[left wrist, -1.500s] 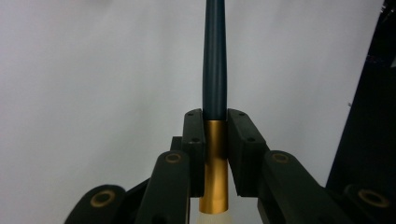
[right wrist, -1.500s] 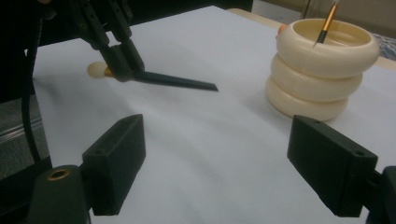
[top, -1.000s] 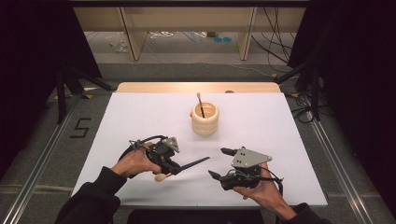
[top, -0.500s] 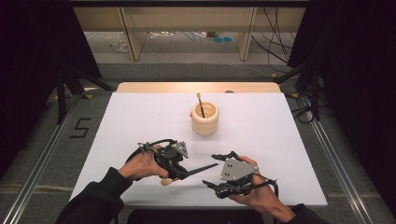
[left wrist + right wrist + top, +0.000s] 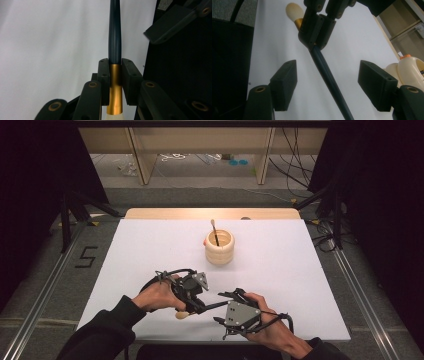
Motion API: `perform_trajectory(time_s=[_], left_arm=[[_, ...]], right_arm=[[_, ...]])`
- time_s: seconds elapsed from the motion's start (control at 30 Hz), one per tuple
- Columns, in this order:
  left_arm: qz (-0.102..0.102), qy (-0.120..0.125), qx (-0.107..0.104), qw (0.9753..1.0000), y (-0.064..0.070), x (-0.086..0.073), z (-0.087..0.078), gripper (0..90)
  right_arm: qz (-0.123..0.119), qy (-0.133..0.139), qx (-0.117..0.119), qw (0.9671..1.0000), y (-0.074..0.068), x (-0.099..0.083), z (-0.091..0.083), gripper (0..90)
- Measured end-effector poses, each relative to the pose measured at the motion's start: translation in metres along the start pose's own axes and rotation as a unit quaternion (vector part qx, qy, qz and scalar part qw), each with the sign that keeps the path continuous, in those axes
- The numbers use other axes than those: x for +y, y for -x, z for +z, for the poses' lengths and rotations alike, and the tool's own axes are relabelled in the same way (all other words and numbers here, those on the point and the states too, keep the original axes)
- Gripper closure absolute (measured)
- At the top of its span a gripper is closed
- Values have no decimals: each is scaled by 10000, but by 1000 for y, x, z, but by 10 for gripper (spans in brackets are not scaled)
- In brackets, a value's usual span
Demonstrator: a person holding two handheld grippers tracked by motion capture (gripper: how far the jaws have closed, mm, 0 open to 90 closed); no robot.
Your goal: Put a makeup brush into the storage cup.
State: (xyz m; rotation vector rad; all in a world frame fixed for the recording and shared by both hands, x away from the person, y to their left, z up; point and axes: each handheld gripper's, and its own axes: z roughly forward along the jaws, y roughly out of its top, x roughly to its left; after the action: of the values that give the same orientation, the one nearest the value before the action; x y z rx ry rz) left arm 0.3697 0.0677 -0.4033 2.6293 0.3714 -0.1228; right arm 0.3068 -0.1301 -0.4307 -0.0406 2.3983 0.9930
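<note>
Brush (image 5: 200,308) with a dark handle, a gold ferrule and a pale rounded head is sitting clamped in the left claw (image 5: 115,75), whose two jaws are pressing on the gold band from either side, low over the near part of the white worktop (image 5: 300,270). Its handle is reaching toward the right claw (image 5: 327,82), which is standing released, its two pads spread wide with the handle passing between them and touching neither. In the high view the left claw (image 5: 197,300) and right claw (image 5: 227,307) are lying close together near the front edge, each held by one hand, with dark sleeves coming in from below. One cream ridged holder (image 5: 219,247) is standing well apart toward the far middle of the worktop, and a second thin stick (image 5: 215,231) is leaning upright inside it; it may be another brush, though it is too small to tell. Behind the white sheet a strip of pale wood (image 5: 210,213) is showing. Grey floor is surrounding the worktop, with metal rails at either side, black curtains, wooden shelf legs and loose cables at the back. A black "5" (image 5: 86,256) is marking the floor at left.
</note>
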Motion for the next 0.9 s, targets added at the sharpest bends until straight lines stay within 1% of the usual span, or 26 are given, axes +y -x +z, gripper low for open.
perform_trajectory(time_s=[0.07,0.17,0.2,0.27,0.3,0.33,0.37,0.4,0.43,0.47,0.5,0.53,0.57,0.6,0.63,0.67,0.7,0.77,0.83,0.87,0.9], left_arm=[[43,-33,-13,10000,0,2,0,778],[36,-73,-26,10000,2,5,1,778],[43,-77,-21,10000,2,6,2,778],[39,-104,-42,9999,2,7,2,778],[50,-112,-34,9999,3,8,3,778],[109,-189,-54,9997,2,9,3,778],[106,-186,-64,9998,3,9,3,778],[128,-160,-76,9998,4,10,3,778],[116,-132,-101,9998,5,10,5,778],[154,-184,-108,9997,5,11,5,778],[138,-207,-79,9997,6,12,5,778],[276,-341,-107,9990,4,13,4,778],[182,-260,-111,9994,5,13,5,778],[233,-294,-110,9992,5,14,5,778],[207,-263,-136,9993,6,15,5,778],[144,-225,-149,9995,7,15,6,778],[177,-267,-151,9994,6,16,5,778],[216,-323,-143,9991,6,17,5,778],[223,-337,-145,9991,6,17,5,778],[303,-398,-140,9986,6,18,5,778],[214,-319,-154,9991,7,18,6,778]], right_arm=[[-129,-73,34,9999,0,1,2,371],[-259,-114,42,9996,-2,2,5,410],[-259,-137,73,9995,-3,2,5,423],[-366,-159,101,9992,-3,2,7,449],[-460,-197,97,9987,-2,2,7,459],[-590,-223,31,9980,-1,2,8,466],[-599,-234,68,9979,-2,2,9,480],[-756,-221,89,9969,0,2,10,488],[-863,-316,82,9957,0,2,9,498],[-864,-346,85,9956,-1,2,9,509],[-870,-368,94,9955,-2,2,9,524],[-830,-415,65,9957,-3,3,9,536],[-1044,-380,57,9938,-1,2,11,548],[-1064,-410,34,9935,-1,2,11,562],[-1075,-422,94,9933,-2,2,11,576],[-1092,-447,70,9930,-2,2,11,593],[-1130,-455,94,9925,-2,2,11,609],[-1129,-443,121,9925,-3,3,11,636],[-1183,-475,160,9917,-3,2,11,653],[-1221,-482,161,9912,-3,3,11,663],[-1260,-481,167,9907,-3,3,11,670]])
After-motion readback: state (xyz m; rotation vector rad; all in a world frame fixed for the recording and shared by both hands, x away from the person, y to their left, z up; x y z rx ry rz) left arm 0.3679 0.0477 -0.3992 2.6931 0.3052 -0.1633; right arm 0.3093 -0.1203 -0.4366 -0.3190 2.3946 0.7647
